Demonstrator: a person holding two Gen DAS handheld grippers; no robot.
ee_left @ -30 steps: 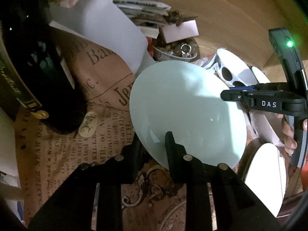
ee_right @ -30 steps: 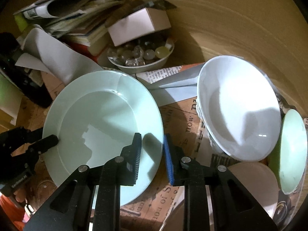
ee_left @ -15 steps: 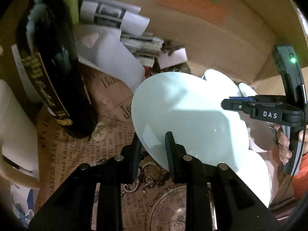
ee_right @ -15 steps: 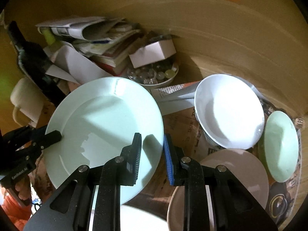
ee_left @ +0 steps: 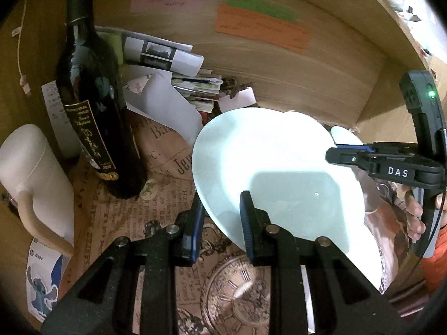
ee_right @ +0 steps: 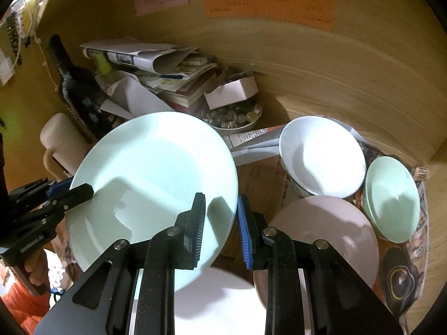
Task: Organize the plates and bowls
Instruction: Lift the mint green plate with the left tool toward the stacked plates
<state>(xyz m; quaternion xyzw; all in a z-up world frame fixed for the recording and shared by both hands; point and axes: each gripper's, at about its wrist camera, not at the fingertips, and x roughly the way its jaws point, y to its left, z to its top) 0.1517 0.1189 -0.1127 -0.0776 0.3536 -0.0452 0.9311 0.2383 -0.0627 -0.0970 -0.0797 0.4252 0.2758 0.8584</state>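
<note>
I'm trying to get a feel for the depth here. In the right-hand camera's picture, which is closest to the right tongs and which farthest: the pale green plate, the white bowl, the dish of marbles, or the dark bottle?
Seen from the right tongs:
1. Pale green plate, gripped at its rim.
2. White bowl, ahead to the right.
3. Dish of marbles, further back, centre.
4. Dark bottle, far back left corner.

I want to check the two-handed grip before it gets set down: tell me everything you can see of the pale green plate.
The pale green plate is round, glossy and ceramic-looking, with a broad rim around a shallow well, empty and seemingly clean. It is held tilted above the newspaper-covered surface, clear of the other dishes. The left gripper is shut on one edge, and the right gripper is shut on the opposite edge. Gripper shadows fall across its face.
</note>
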